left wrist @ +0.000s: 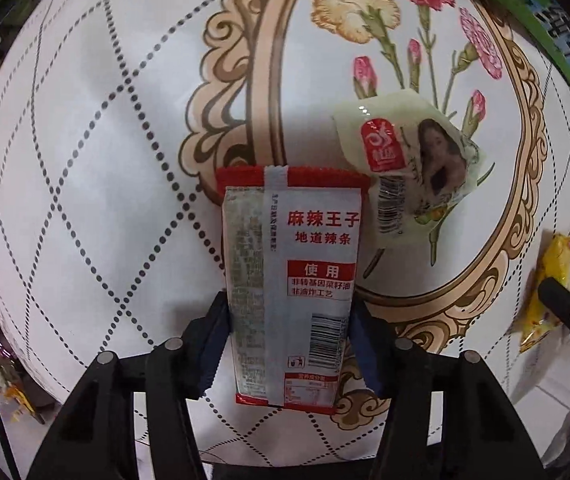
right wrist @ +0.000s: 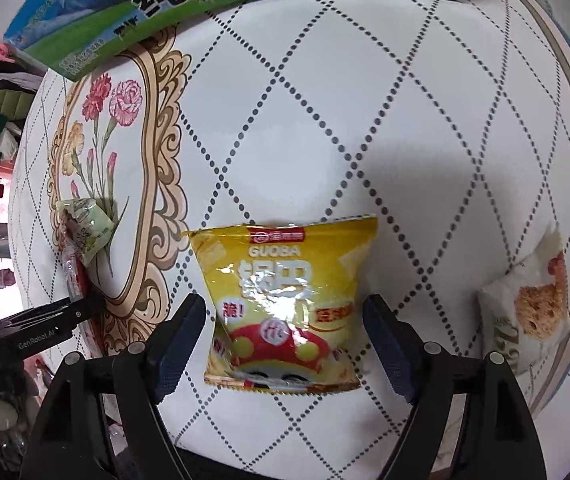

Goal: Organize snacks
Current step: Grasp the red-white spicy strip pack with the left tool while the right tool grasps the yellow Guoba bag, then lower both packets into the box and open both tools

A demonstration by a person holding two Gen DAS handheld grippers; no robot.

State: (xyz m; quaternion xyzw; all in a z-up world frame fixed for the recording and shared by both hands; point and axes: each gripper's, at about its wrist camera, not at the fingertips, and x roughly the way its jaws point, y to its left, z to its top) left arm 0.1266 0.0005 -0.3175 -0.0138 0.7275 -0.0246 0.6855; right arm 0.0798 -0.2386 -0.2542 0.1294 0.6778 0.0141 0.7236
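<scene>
My left claw (left wrist: 289,344) pinches a grey-and-red packet (left wrist: 291,276) by its sides; it reads 麻辣王子 地道辣条. Just beyond it to the right, a pale green packet (left wrist: 409,168) with a woman's portrait lies on the table (left wrist: 85,160). My right claw (right wrist: 285,344) stands open around a yellow GUOBA bag (right wrist: 285,304), not touching it. Far ahead lies a green milk carton (right wrist: 225,4), and to the right a white snack packet (right wrist: 529,312).

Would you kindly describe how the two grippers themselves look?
Both grippers, left and right, have matte black angular frames with round silver rivets and dark blue ribbed pads on the fingers. The left one's side carries white "GenRobot.AI" lettering. No cables or sleeves show.
</scene>
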